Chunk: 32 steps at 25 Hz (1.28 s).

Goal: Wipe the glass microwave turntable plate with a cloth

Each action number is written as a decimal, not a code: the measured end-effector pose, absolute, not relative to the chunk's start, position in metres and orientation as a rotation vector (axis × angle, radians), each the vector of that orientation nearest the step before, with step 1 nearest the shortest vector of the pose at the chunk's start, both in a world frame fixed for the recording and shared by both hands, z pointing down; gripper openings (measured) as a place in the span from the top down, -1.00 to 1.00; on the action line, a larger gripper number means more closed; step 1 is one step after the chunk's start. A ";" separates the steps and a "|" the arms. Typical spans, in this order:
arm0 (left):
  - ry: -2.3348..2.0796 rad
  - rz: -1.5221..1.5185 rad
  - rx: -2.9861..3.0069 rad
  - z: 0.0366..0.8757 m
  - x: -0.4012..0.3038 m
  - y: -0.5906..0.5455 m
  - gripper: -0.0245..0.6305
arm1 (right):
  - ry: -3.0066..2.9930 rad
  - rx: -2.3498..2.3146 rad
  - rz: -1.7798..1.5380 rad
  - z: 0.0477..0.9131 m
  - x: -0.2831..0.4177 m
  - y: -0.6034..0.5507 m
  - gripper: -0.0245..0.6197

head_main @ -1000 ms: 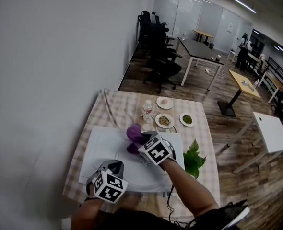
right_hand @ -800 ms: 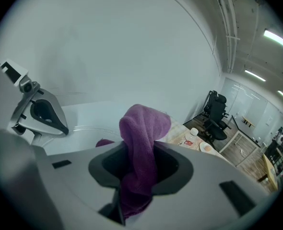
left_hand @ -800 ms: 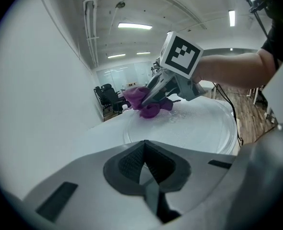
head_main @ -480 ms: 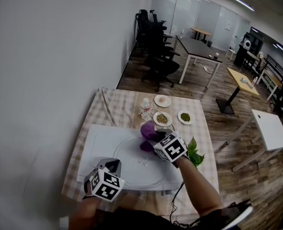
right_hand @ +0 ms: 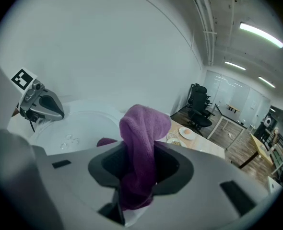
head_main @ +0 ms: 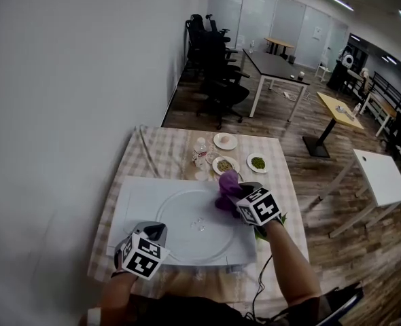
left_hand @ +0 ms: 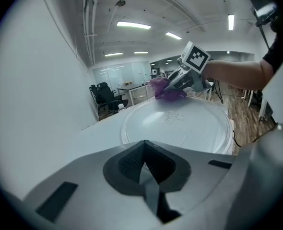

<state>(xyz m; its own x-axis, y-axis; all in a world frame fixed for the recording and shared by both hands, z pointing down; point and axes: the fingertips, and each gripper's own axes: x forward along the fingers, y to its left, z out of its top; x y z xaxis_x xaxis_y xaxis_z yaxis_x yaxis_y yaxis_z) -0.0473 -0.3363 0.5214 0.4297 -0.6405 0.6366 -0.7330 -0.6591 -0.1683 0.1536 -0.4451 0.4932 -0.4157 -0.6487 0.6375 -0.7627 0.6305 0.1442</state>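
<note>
Purple terry cloth (right_hand: 141, 147) fills the jaws of the right gripper (right_hand: 136, 176), which is clamped tight on it. One bunched fold stands up above the jaws and a shorter end hangs below them. From the head view we see the cloth (head_main: 228, 190) at the far right edge of the glass turntable plate (head_main: 187, 243), with the right gripper (head_main: 233, 200) angled down behind it. Its marker cube is turned up toward us. The left gripper view shows the same from across the plate (left_hand: 194, 128): the cloth (left_hand: 168, 91) lies on the far rim under the right gripper (left_hand: 174, 84). The left gripper (left_hand: 146, 169) has its jaws pressed together with nothing between them. Its tips (head_main: 157, 231) sit at the plate's near left rim — whether they touch the glass we cannot tell. The plate lies flat on a white board (head_main: 129, 202), which rests on a checked tablecloth (head_main: 161, 153). A few small clear specks (head_main: 199, 224) show near the plate's middle — bumps or droplets, we cannot say which. Beyond the board, on the far part of the tablecloth, stand three small dishes: a pale one (head_main: 225, 141), one with brownish food (head_main: 223, 165) and one with green food (head_main: 257, 162). In the right gripper view the left gripper (right_hand: 53, 110) shows at the plate's (right_hand: 84, 123) far side.
</note>
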 end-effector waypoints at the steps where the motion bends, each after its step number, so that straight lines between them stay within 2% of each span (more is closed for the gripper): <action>1: -1.213 1.039 2.553 0.521 -0.047 -0.335 0.91 | -2.172 1.113 0.213 0.493 0.158 -0.444 0.51; 5: -1.099 1.034 2.638 0.518 -0.042 -0.328 0.91 | -2.151 1.129 0.176 0.489 0.163 -0.438 0.51; 10: -0.997 1.234 2.923 0.498 -0.042 -0.308 0.90 | -2.194 1.128 0.151 0.473 0.152 -0.427 0.51; 14: -0.743 1.143 3.163 0.470 -0.016 -0.271 0.90 | -2.233 1.116 0.156 0.468 0.138 -0.425 0.51; 19: -0.382 1.564 3.292 0.495 -0.009 -0.240 0.89 | -2.276 1.086 0.159 0.462 0.120 -0.421 0.51; 21: -0.253 1.654 3.248 0.506 -0.014 -0.233 0.41 | -2.279 1.077 0.160 0.462 0.115 -0.417 0.51; 22: -0.213 1.681 3.234 0.509 -0.017 -0.231 0.38 | -2.280 1.075 0.161 0.462 0.113 -0.416 0.51; 27: -0.128 1.879 3.210 0.518 -0.022 -0.242 0.40 | -2.279 1.069 0.156 0.463 0.109 -0.413 0.51; 32: 0.047 2.060 3.172 0.524 -0.022 -0.240 0.55 | -2.286 1.068 0.156 0.460 0.107 -0.411 0.51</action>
